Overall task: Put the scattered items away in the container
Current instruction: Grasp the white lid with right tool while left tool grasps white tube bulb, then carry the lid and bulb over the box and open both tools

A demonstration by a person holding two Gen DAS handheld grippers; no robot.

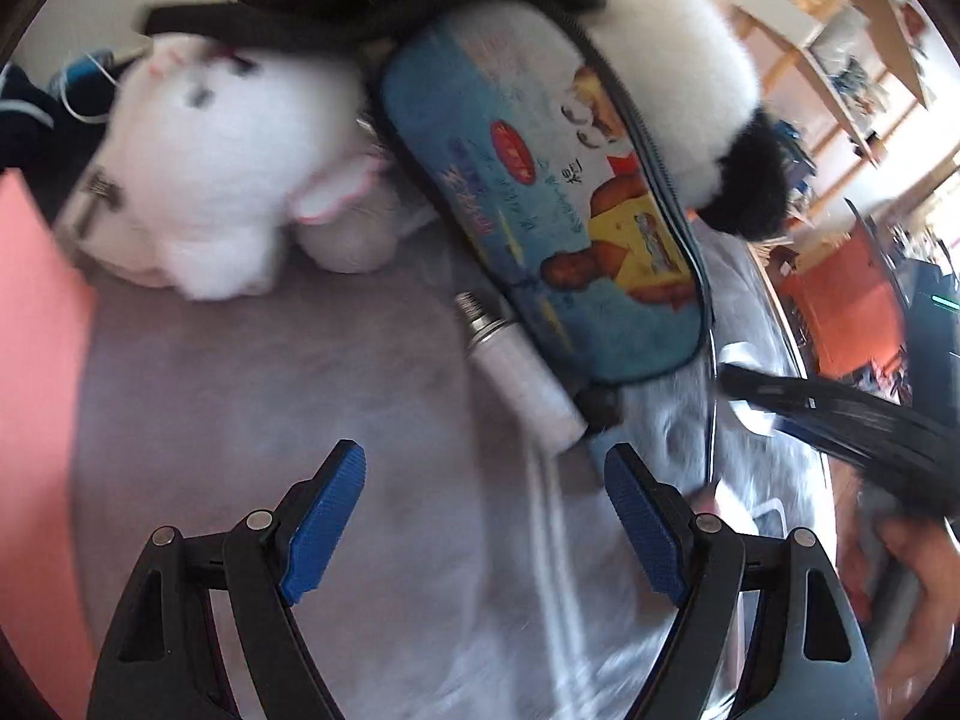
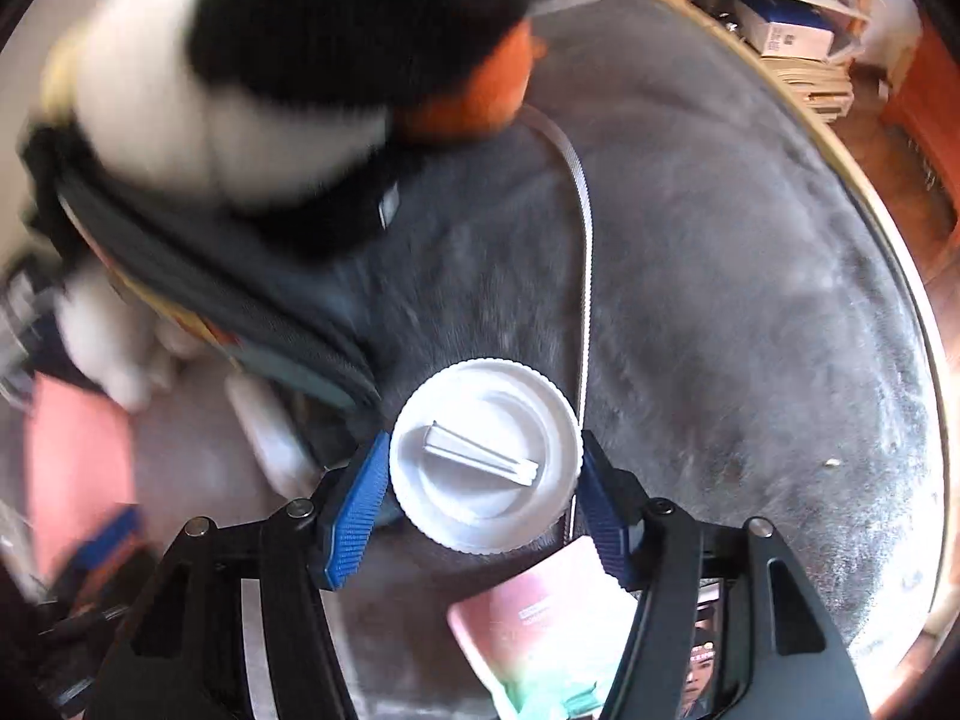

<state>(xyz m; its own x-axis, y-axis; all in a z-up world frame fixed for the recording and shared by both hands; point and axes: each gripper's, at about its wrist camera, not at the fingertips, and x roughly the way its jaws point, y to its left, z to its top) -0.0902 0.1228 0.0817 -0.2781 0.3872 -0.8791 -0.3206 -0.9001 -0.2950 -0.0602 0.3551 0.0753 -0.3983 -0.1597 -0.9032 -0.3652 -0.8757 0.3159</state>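
Two grippers work over a grey blanket (image 1: 270, 420). The left gripper (image 1: 486, 504) hangs with its blue fingers (image 1: 327, 522) wide apart and nothing between them, above an open stretch of blanket. Beyond it lie a white bottle (image 1: 522, 372), a printed blue pouch (image 1: 540, 180) whose writing is too blurred to read, a white plush toy (image 1: 222, 180) and a black-and-white plush toy (image 1: 678, 90). The right gripper (image 2: 483, 480) has its fingers clamped on a white ribbed cap (image 2: 486, 456), near a pink booklet (image 2: 540, 618). On the right, the blanket's edge (image 2: 870, 228) curves past shelves (image 2: 780, 18).
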